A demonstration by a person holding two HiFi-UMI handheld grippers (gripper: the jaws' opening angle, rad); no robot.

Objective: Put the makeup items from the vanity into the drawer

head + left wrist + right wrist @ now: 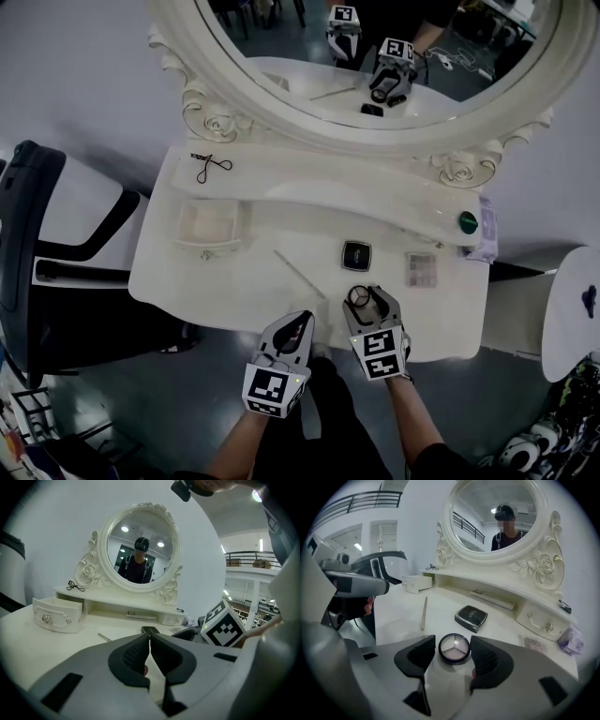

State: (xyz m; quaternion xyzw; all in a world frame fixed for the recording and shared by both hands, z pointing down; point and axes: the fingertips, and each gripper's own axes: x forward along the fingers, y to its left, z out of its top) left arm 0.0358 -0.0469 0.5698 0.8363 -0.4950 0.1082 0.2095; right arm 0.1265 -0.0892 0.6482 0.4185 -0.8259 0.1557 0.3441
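The white vanity (234, 281) fills the middle of the head view, its oval mirror (300, 56) with a carved frame rising across the top of the frame. A black-and-white chair (28, 234) stands at the left edge. On the vanity's left side a small drawer (208, 225) stands pulled out, with nothing visible in it; above it, on the upper shelf, lies a black eyelash curler (212, 166).

At the bottom centre the two grippers reach over the front edge of the top. The left gripper (305, 319) has its jaws brought together, tips touching, with nothing between them, and it hangs at the table's edge. The right gripper (366, 300) has its jaws spread wide, one on either side of a round compact (454, 649) that lies flat on the top – the pads stand just beside it and do not press on it.

The other makeup sits on the tabletop, right of the drawer: a slim pencil (300, 274) lies slantwise just left of centre, a square black compact (356, 255) is just above the round one, and a clear palette (421, 269) lies to its right. At the right end of the shelf sits a green round thing (468, 222), with a lilac packet (485, 239) beside it
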